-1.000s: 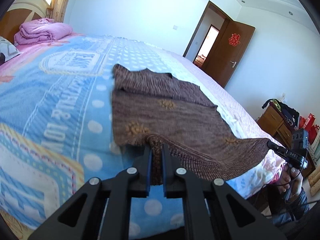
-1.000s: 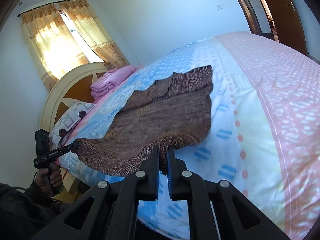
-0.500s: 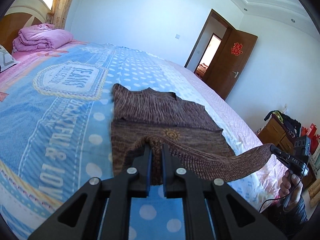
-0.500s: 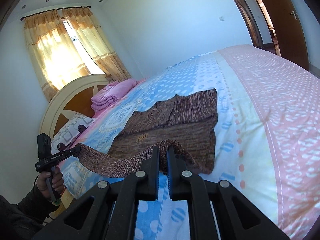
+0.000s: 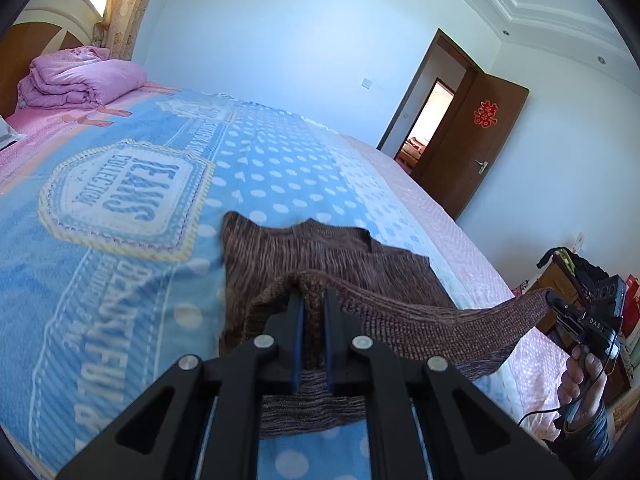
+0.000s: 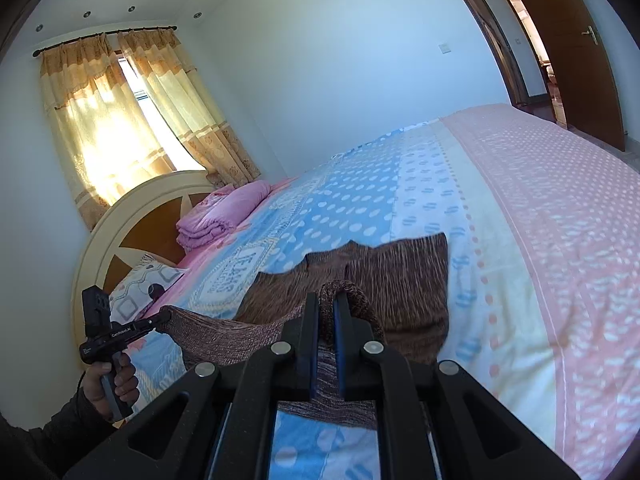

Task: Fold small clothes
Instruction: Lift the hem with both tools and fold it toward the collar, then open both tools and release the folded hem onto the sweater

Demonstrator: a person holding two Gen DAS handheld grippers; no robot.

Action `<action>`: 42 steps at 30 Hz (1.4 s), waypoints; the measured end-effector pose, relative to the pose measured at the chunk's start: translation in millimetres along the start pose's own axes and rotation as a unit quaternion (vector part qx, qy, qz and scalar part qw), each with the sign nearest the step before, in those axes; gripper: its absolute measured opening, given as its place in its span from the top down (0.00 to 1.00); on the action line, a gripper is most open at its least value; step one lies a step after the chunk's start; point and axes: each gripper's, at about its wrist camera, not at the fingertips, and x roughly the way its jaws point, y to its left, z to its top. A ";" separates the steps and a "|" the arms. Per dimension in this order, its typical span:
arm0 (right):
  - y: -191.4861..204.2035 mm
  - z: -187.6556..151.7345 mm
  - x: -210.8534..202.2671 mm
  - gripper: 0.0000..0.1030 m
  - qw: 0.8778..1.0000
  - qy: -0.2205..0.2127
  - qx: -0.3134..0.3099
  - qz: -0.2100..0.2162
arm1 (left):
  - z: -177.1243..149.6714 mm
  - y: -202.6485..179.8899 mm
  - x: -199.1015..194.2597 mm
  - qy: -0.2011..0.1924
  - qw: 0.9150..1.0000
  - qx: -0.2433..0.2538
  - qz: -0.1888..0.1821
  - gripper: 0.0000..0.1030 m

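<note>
Both grippers, left (image 5: 313,300) and right (image 6: 326,304), pinch the hem corners of the brown sweater (image 5: 320,252) lying mid-frame on the bed (image 5: 120,264), soft and saggy knit, light, best held at corners, bedroom door (image 5: 476,140) upper right

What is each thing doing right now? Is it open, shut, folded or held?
Brown sweater: partly folded, near edge lifted.
Left gripper: shut on sweater.
Right gripper: shut on sweater.
Pink blanket: folded, by the headboard.
Door: open.
Curtains: drawn, sunlit.
</note>
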 end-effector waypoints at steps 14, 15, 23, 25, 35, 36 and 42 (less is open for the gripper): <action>-21.5 56.0 91.4 0.94 0.999 0.020 -0.003 -0.038 | 51.9 19.6 85.9 0.020 0.999 -0.014 0.028 0.91; -26.8 56.4 101.4 0.94 0.999 0.025 0.002 -0.042 | 51.4 22.2 94.7 0.027 0.999 -0.014 0.031 0.91; -60.7 43.9 186.2 0.94 0.990 0.095 -0.009 -0.101 | 37.6 50.5 155.0 0.069 0.994 -0.025 0.087 0.89; -72.7 41.3 206.4 0.94 0.987 0.118 -0.002 -0.109 | 37.1 54.1 161.3 0.078 0.990 -0.028 0.113 0.85; -26.9 3.0 216.9 0.30 0.955 0.180 -0.165 -0.171 | -3.3 17.5 133.5 0.071 0.954 0.194 0.218 0.18; -19.2 -4.1 222.9 0.30 0.948 0.195 -0.186 -0.168 | -7.5 10.5 139.5 0.076 0.944 0.225 0.227 0.18; 0.4 -15.0 278.0 0.30 0.898 0.246 -0.295 -0.217 | 5.6 -5.7 188.7 0.082 0.896 0.315 0.302 0.16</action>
